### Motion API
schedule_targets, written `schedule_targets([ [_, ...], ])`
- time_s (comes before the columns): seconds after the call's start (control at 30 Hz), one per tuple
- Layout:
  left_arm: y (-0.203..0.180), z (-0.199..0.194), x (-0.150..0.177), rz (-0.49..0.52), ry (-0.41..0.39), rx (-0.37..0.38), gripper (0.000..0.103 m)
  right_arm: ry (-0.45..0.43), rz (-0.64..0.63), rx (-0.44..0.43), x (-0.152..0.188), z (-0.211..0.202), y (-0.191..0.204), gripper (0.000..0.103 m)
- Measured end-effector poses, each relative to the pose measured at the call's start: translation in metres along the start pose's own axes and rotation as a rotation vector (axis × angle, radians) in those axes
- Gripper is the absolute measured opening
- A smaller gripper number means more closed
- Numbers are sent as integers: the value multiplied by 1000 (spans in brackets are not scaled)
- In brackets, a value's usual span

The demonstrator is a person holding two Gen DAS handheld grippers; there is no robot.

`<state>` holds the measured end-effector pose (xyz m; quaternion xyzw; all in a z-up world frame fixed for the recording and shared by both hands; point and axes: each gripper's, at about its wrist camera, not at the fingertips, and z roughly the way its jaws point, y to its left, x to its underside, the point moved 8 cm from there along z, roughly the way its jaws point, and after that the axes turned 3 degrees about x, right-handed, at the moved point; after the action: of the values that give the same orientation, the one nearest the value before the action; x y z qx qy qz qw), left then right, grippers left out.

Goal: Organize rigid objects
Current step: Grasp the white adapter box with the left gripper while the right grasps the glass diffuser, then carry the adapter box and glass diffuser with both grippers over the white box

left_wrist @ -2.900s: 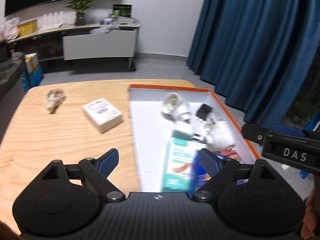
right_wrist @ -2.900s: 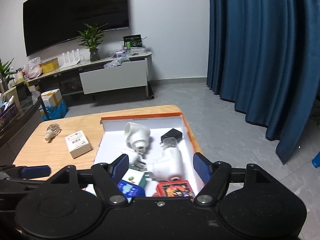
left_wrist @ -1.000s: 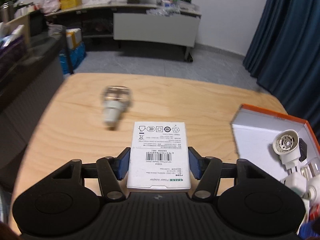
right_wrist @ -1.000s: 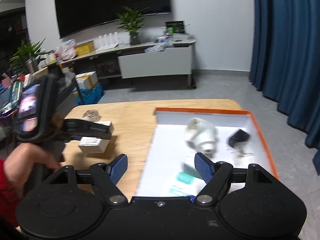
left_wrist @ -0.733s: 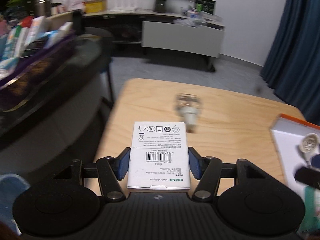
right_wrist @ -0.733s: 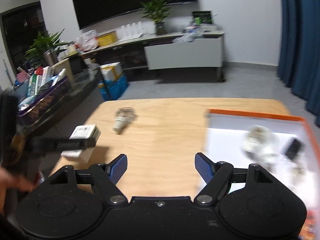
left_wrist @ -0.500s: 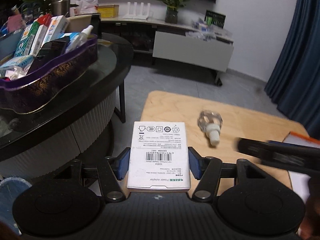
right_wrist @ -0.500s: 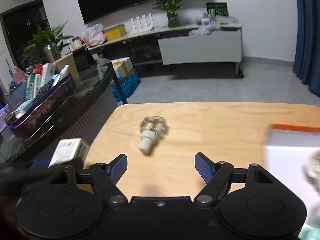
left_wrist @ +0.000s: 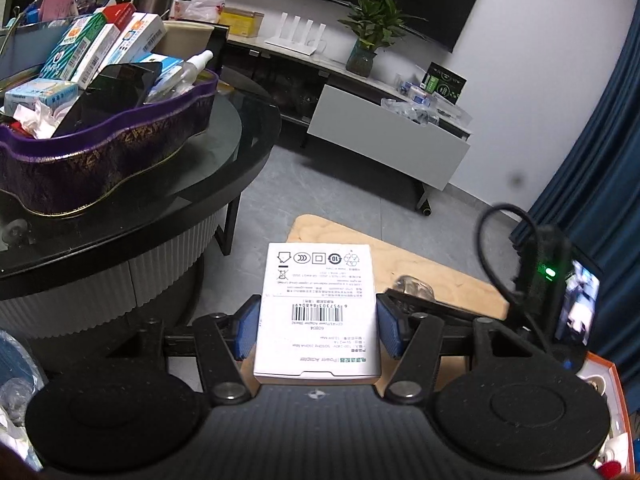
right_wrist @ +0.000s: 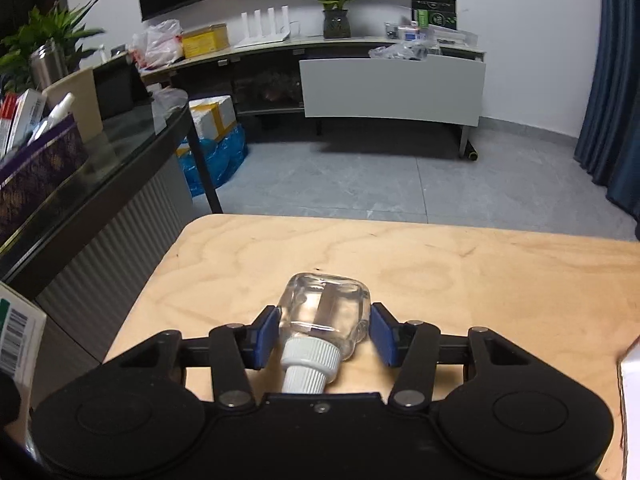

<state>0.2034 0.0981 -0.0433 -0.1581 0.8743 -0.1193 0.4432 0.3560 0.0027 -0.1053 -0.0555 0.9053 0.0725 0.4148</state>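
Note:
My left gripper (left_wrist: 318, 330) is shut on a white power-adapter box (left_wrist: 318, 300), held in the air past the left edge of the wooden table (left_wrist: 340, 236). A clear bottle (right_wrist: 324, 310) with a white cap lies on the wooden table (right_wrist: 460, 272), cap towards the camera. My right gripper (right_wrist: 324, 336) straddles the bottle. Its jaws are closing, and the blue pads (right_wrist: 266, 336) touch the bottle's sides. From the left wrist view the bottle (left_wrist: 414, 284) shows behind the right gripper's finger. The box (right_wrist: 16, 328) shows at the right wrist view's left edge.
A round black glass table (left_wrist: 224, 168) stands left of the wooden table. It carries a purple basket (left_wrist: 100, 156) full of boxes and bottles. The orange-rimmed white tray (left_wrist: 606, 376) lies to the right, its corner (right_wrist: 630, 368) close to my right gripper. Grey floor and a media cabinet (right_wrist: 392, 88) lie beyond.
My right gripper swept left from the tray to the bottle, dropped, and its jaws narrowed around it. My left gripper carried the box left, past the table's edge.

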Motion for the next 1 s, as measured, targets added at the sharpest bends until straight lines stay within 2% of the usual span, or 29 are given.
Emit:
schedule_targets([
  [0.2,-6,0,5,50,-11,1,60,-36,-38,-11,9,-51,-17,60],
  [0.37,-17,-6,13,84,-15,34,60,-95,-31,-22,22,-125,-44,60],
  [0.47,-34,-19,21,169,-40,32,60,-132,-10,-23,32,-173,-65,60],
  [0.57,-63,-34,35,213,-26,78,60,-163,-8,-2,43,-218,-87,60],
  [0.77,-143,-67,76,291,3,217,60,-230,48,87,55,-292,-153,60],
  [1.0,-212,-80,104,383,12,306,60,-253,50,189,71,-336,-228,60],
])
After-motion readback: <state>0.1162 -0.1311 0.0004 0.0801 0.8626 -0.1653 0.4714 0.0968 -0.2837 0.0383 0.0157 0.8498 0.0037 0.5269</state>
